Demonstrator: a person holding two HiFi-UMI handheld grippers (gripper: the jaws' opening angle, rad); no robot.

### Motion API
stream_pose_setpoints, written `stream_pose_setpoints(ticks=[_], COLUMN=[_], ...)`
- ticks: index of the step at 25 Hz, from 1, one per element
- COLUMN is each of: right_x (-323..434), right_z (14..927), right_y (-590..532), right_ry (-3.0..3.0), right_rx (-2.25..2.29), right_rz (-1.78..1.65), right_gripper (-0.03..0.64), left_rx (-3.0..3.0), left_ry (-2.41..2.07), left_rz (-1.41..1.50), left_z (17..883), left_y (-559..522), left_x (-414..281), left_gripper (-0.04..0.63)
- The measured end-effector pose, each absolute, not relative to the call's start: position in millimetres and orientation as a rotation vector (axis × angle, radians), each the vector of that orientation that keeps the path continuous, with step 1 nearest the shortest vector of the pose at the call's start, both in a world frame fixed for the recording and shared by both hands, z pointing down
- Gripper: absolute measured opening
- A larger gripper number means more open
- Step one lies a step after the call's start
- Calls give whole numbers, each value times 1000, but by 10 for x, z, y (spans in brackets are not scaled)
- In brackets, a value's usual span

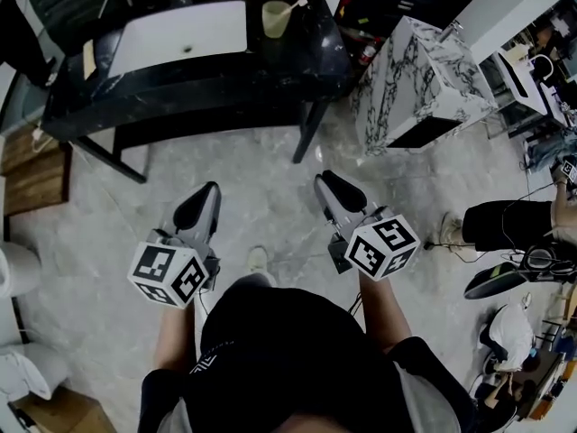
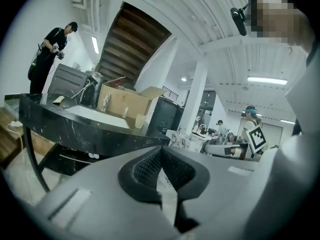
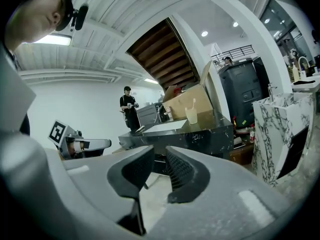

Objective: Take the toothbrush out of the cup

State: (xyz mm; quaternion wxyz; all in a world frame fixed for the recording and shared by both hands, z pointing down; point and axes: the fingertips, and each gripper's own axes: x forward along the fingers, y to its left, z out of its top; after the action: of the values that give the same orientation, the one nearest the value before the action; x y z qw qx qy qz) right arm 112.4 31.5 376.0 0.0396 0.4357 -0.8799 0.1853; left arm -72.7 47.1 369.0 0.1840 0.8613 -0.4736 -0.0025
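Note:
A pale cup (image 1: 276,19) with a toothbrush (image 1: 294,6) leaning in it stands at the back right of a black marble table (image 1: 180,84), next to a white inset sink (image 1: 185,32). The right gripper view shows the cup (image 3: 191,115) and toothbrush (image 3: 193,103) far ahead; in the left gripper view the cup (image 2: 140,121) is small. Both grippers hang over the floor, well short of the table. My left gripper (image 1: 200,207) (image 2: 161,153) has its pads touching, with nothing held. My right gripper (image 1: 338,190) (image 3: 160,158) is open and empty.
A white marble-patterned cabinet (image 1: 424,84) stands right of the table. A cardboard box (image 3: 187,100) sits behind the cup. A person in black (image 2: 47,54) stands at the table's far end. Another person's leg (image 1: 505,224) and bags lie at the right.

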Motion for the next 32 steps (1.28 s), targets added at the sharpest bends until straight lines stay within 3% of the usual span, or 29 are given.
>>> stream_pose_setpoints(ticks=[8,32], right_x=[823,911], right_z=[3674,3341], right_y=[-318,-2141], right_ry=[-2713,-2753], right_rx=[1339,1439], right_rz=[540,476], right_gripper=[109,112], left_rx=[2426,2472], left_ry=[-1381,-1351], left_rz=[4,-8], left_z=[3726,3495], left_y=[-38,-1751], left_x=[-1079,-753], left_gripper=[12,6])
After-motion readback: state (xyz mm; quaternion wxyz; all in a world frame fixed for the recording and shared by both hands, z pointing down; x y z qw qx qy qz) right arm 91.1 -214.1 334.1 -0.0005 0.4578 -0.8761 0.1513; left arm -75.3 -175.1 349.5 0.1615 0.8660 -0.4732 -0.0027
